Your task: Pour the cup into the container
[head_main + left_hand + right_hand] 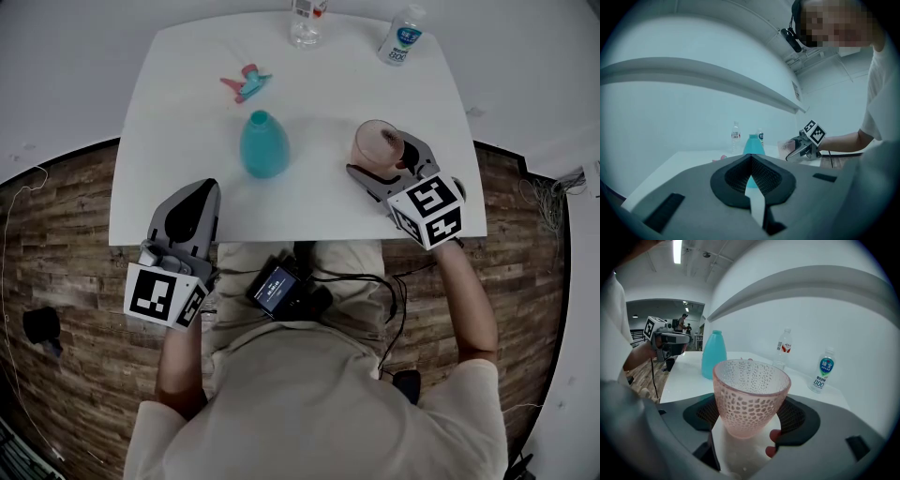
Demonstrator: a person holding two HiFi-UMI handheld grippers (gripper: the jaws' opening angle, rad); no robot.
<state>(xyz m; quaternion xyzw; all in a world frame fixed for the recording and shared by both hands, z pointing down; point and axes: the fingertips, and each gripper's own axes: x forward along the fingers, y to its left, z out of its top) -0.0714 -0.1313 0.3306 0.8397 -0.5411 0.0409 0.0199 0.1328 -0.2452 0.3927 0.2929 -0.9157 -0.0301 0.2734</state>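
Pink cup (378, 143) clamped in right gripper (389, 161), left gripper (200, 190) closed.
L to R we see: left gripper at near-left edge of white table (328, 103), jaws fully together, pointing level; teal container (263, 143) upright mid-table, w/ a pink-and-teal spray head (246, 83) lying just behind it; clear bottle (306, 23) at far edge; then the pink cup – dimpled, translucent, mouth up and roughly upright – pinched at its lower body by the right gripper's jaws, right of the teal container and apart from it; blue-label bottle (401, 36) at far right. We can't tell if the cup touches the table – contents not visible either.
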